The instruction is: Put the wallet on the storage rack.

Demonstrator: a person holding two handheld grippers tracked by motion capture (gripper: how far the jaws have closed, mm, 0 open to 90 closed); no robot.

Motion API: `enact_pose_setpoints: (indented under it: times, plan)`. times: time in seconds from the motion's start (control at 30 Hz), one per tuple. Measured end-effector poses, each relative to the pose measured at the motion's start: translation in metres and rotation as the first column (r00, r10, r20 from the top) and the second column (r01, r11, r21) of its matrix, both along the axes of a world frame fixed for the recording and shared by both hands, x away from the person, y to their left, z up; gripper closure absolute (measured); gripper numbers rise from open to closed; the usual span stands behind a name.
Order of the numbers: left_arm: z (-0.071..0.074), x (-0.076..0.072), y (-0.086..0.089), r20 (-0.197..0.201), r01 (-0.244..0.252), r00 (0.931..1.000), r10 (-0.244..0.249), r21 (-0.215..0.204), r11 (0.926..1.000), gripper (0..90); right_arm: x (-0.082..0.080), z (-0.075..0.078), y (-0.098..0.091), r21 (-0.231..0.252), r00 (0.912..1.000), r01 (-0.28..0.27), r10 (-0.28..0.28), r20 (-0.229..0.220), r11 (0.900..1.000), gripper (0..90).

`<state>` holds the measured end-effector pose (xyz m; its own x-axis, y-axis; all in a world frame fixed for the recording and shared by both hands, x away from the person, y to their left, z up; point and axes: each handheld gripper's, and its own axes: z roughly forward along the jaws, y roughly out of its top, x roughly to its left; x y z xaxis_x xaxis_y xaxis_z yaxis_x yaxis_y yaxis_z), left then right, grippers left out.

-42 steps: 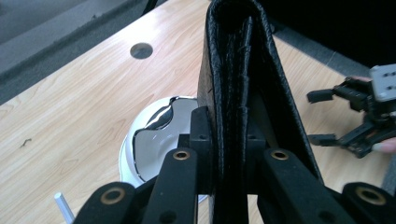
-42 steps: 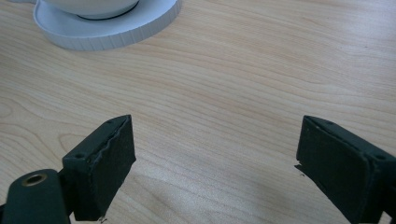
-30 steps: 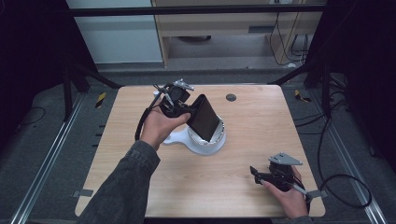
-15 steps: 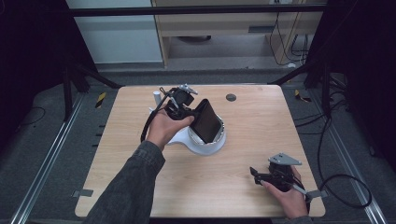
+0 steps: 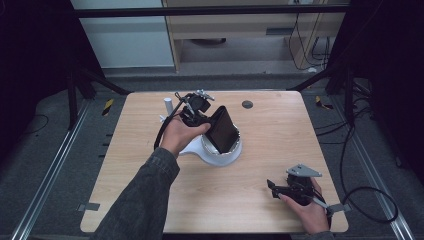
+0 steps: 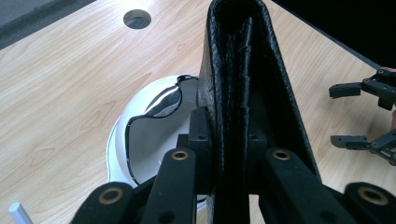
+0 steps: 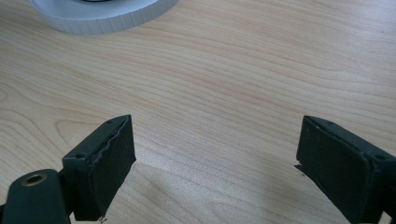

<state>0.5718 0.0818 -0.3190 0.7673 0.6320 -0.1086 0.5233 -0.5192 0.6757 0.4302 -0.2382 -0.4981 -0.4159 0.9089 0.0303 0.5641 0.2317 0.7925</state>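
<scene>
A black leather wallet (image 5: 223,130) (image 6: 243,88) is held edge-up over a round white bowl-like holder (image 5: 220,155) (image 6: 154,126), its lower end down inside the rim. My left gripper (image 5: 202,116) (image 6: 227,140) is shut on the wallet's near edge, both jaws pressed against the leather. My right gripper (image 5: 274,188) (image 7: 215,158) rests low at the table's front right, open, with bare wood between its fingers. The right gripper (image 6: 369,114) also appears far off in the left gripper view. The holder's ribbed rim (image 7: 102,14) lies ahead of the right gripper.
A short white cylinder (image 5: 169,105) (image 6: 18,212) stands behind the holder at the left. A round grommet hole (image 5: 247,104) (image 6: 137,18) sits in the wooden table (image 5: 280,135) near its far edge. Dark floor and metal rails surround the table.
My left gripper has carried the wallet slightly right and down, so it now sits lower in the white holder. The right gripper has stayed where it was.
</scene>
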Motion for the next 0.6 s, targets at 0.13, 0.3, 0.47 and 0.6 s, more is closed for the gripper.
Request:
enact_pose_setpoints:
  times: [0.13, 0.3, 0.47, 0.6]
  plan:
    - [-0.0014, 0.0026, 0.0006, 0.016, -0.02, 0.9997, 0.02, -0.003, 0.9998, 74.0, 0.0, -0.0001, -0.0001, -0.002, 1.0, 0.0, 0.0, -0.001, 1.0, 11.7]
    - [0.0018, 0.0011, 0.0037, 0.043, -0.023, 0.9988, 0.023, -0.015, 0.9996, 67.8, 0.0001, -0.0005, -0.0003, -0.004, 1.0, -0.003, 0.003, -0.004, 1.0, 11.7]
    - [0.005, -0.0004, 0.0081, 0.066, -0.033, 0.9972, 0.035, -0.036, 0.9988, 65.4, 0.0001, -0.0008, 0.0003, -0.005, 1.0, -0.005, 0.005, -0.006, 1.0, 11.6]
    - [0.0082, -0.0025, 0.0095, 0.086, -0.038, 0.9954, 0.042, -0.05, 0.998, 62.7, 0.0003, -0.0008, 0.0, -0.007, 1.0, -0.006, 0.006, -0.005, 1.0, 11.6]
